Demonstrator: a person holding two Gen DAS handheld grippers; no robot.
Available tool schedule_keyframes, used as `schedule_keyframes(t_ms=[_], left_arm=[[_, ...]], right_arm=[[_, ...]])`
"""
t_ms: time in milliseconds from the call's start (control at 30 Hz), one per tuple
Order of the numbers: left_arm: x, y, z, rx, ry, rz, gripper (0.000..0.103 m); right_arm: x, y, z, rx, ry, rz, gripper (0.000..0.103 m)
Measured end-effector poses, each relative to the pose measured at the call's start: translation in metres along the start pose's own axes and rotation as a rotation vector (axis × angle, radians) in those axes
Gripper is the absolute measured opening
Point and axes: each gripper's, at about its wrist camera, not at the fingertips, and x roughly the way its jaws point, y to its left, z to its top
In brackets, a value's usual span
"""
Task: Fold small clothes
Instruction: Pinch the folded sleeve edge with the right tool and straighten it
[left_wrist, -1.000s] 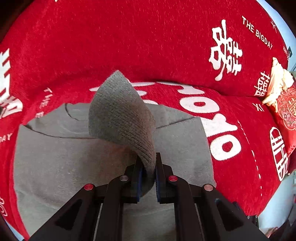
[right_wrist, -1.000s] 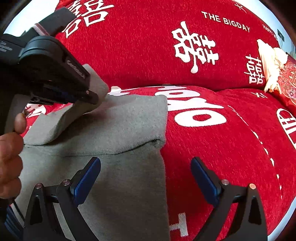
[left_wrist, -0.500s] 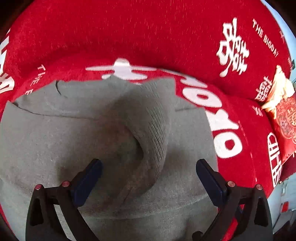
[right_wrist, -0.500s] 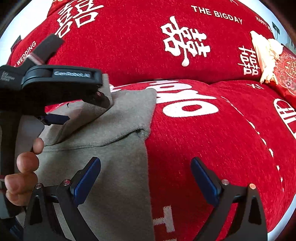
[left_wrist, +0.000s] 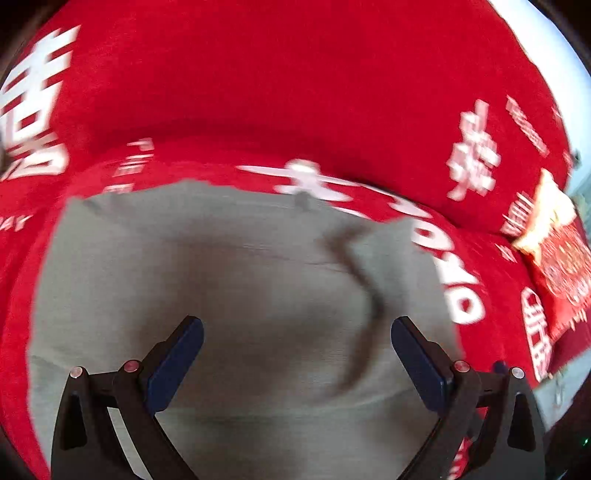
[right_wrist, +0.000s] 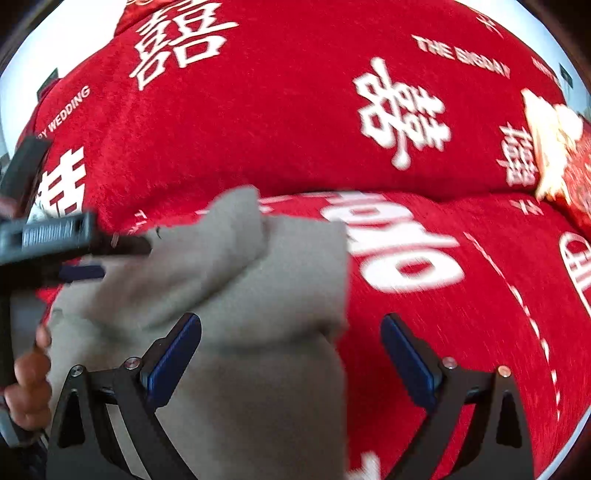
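The left gripper (left_wrist: 295, 365) has just opened its jaws wide with nothing between them, and the grey garment (left_wrist: 229, 295) lies flat on the red sofa cover (left_wrist: 295, 92) right beneath and ahead of it. The right gripper (right_wrist: 291, 365) hangs open too, empty, over the garment's right edge. I'd smooth the dropped sleeve (right_wrist: 221, 258) flat before taking the next fold, or the ridge may stay.

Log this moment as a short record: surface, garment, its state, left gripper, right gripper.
surface: red sofa cover with white print
garment: grey knit top, lying on the seat
state: a sleeve is folded in across the body, still rumpled
left gripper: jaws wide, nothing between them, above the garment
right gripper: jaws wide, empty, over the garment's right edge
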Motion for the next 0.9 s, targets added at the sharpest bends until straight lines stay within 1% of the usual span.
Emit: schedule_keyframes(t_ms=[33,133,233,267,300,333,367,433,467,500,533,567,600,633,667,700,733,767,800,867,900], left_arm=[[-0.001,0.013,0.0,-0.008,-0.009,0.058,0.101],[-0.002,0.04,-0.001,-0.031,-0.021,0.167,0.101],[0.007,0.07,-0.005,-0.085,0.011,0.214,0.101],[0.011,0.076,-0.008,-0.094,0.022,0.218,0.101],[0.015,0.081,-0.011,-0.095,0.035,0.225,0.101],[0.018,0.081,-0.013,-0.067,0.03,0.245,0.101],[0.019,0.077,-0.016,-0.035,0.022,0.26,0.101],[0.022,0.07,-0.022,0.027,0.015,0.291,0.101],[0.023,0.07,-0.023,0.039,0.007,0.296,0.102],[0.023,0.07,-0.024,0.043,-0.003,0.296,0.102],[0.021,0.071,-0.025,0.04,-0.01,0.293,0.102],[0.02,0.07,-0.026,0.04,-0.014,0.294,0.102],[0.02,0.069,-0.026,0.042,-0.015,0.296,0.102],[0.019,0.068,-0.026,0.045,-0.016,0.299,0.102],[0.019,0.067,-0.026,0.049,-0.017,0.3,0.102],[0.019,0.068,-0.026,0.05,-0.018,0.297,0.102],[0.018,0.07,-0.026,0.05,-0.017,0.293,0.102],[0.018,0.069,-0.026,0.052,-0.016,0.291,0.102],[0.018,0.069,-0.027,0.055,-0.015,0.288,0.102],[0.017,0.07,-0.027,0.062,-0.011,0.28,0.102],[0.017,0.069,-0.028,0.065,-0.01,0.278,0.102]], right_arm=[[0.01,0.011,0.008,-0.012,0.014,0.015,0.099],[0.039,0.037,0.024,-0.027,0.063,0.044,0.099],[0.066,0.061,0.034,-0.065,0.104,0.038,0.099],[0.078,0.068,0.037,-0.081,0.121,0.035,0.094],[0.086,0.07,0.038,-0.089,0.134,0.027,0.086],[0.096,0.07,0.039,-0.099,0.165,0.0,0.052],[0.104,0.066,0.037,-0.097,0.216,-0.042,0.027],[0.098,0.046,0.035,-0.02,0.209,-0.015,0.028],[0.092,0.033,0.032,0.014,0.204,-0.012,0.029],[0.087,0.024,0.029,0.029,0.2,-0.019,0.038],[0.08,0.013,0.026,0.048,0.193,-0.027,0.043],[0.072,-0.001,0.023,0.081,0.184,-0.022,0.052],[0.066,-0.01,0.02,0.113,0.177,-0.002,0.056],[0.06,-0.02,0.018,0.152,0.168,0.031,0.056],[0.054,-0.028,0.017,0.186,0.159,0.064,0.058],[0.052,-0.032,0.018,0.206,0.154,0.086,0.067],[0.049,-0.037,0.017,0.229,0.149,0.123,0.072],[0.049,-0.041,0.019,0.261,0.147,0.178,0.079],[0.051,-0.043,0.021,0.29,0.151,0.215,0.081],[0.059,-0.052,0.024,0.38,0.168,0.292,0.081],[0.063,-0.057,0.024,0.427,0.176,0.313,0.081]])
